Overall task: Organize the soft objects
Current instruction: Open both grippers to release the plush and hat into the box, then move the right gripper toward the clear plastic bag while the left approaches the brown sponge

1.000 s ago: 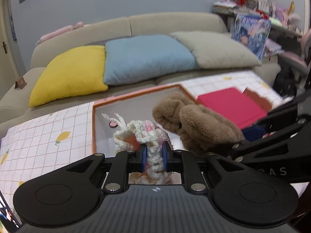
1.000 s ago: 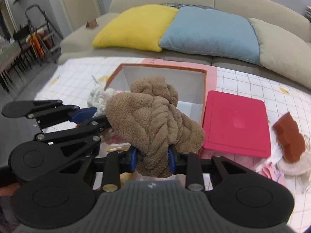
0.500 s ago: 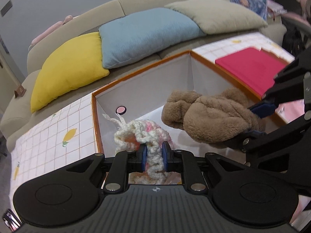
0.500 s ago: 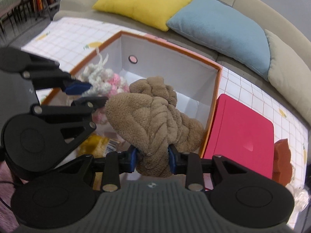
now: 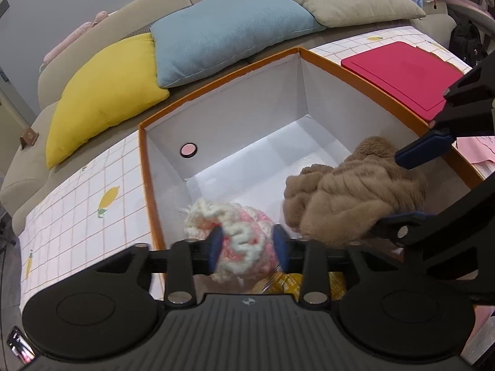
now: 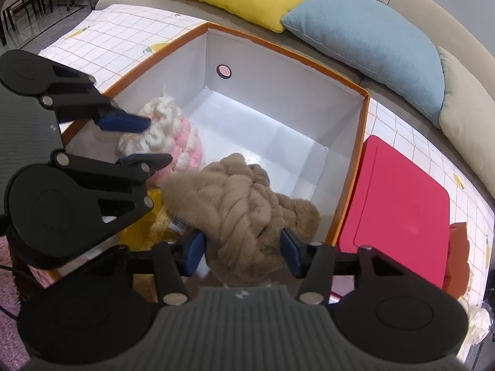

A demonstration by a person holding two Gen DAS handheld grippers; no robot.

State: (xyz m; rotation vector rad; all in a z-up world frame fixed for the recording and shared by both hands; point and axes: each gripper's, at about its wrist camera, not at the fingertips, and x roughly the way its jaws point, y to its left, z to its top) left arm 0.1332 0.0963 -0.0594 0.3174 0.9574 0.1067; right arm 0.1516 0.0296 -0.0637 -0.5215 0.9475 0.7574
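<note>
A white and pink knitted piece (image 5: 244, 247) sits between the fingers of my left gripper (image 5: 247, 245), which has opened wide over the near left of the orange box (image 5: 216, 83). It also shows in the right wrist view (image 6: 167, 136). A brown fluffy piece (image 6: 247, 204) lies between the spread fingers of my right gripper (image 6: 243, 247), low inside the box (image 6: 355, 167). It shows in the left wrist view (image 5: 355, 198) to the right of the knitted piece. Something yellow (image 5: 294, 284) lies under both.
A red lid (image 6: 399, 213) lies flat right of the box, with a rust-brown soft item (image 6: 461, 253) beyond it. The table has a checked cloth (image 5: 77, 210). A sofa with yellow (image 5: 102, 92), blue (image 5: 229, 31) and beige cushions stands behind.
Both grippers moved forward and down into the box and opened. The knitted piece and the brown piece are released between the spread fingers.
</note>
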